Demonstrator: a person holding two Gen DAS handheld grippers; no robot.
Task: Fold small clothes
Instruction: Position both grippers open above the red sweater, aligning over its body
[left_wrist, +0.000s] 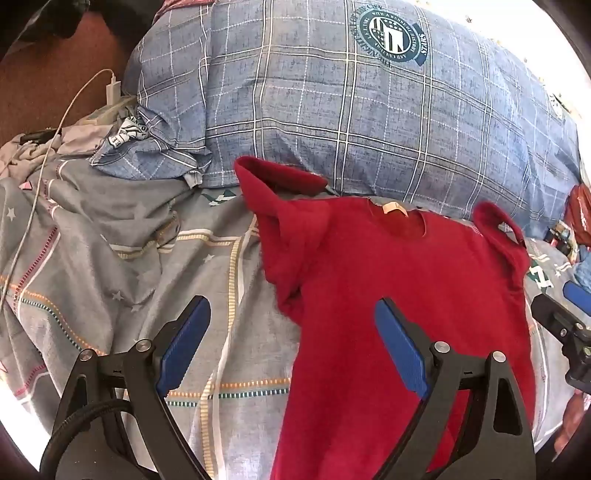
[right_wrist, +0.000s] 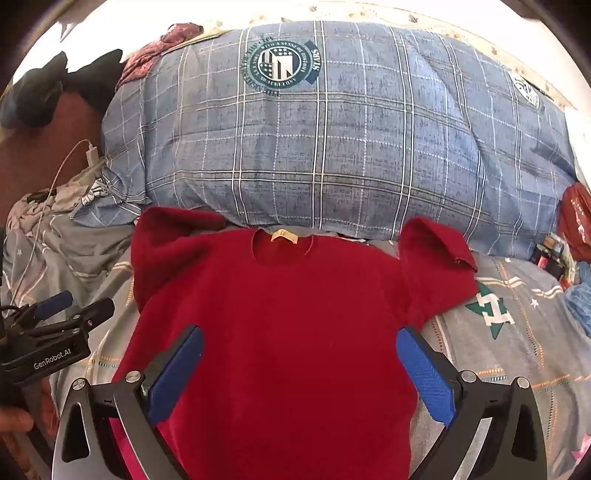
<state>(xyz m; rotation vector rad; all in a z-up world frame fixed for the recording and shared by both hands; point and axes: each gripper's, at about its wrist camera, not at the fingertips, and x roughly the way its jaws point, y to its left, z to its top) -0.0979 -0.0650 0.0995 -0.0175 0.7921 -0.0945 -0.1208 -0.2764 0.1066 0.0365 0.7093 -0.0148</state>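
Red shirt (right_wrist: 280, 314) lies flat on the bedsheet (left_wrist: 129, 258), collar at 12 o'clock; left gripper (left_wrist: 291, 310) and right gripper (right_wrist: 299, 336) both spread, empty.

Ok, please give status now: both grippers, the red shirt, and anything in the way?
Left gripper open, empty. Right gripper open, empty, above red shirt. Shirt flat, unfolded, collar toward blue plaid pillow. Nothing on shirt.
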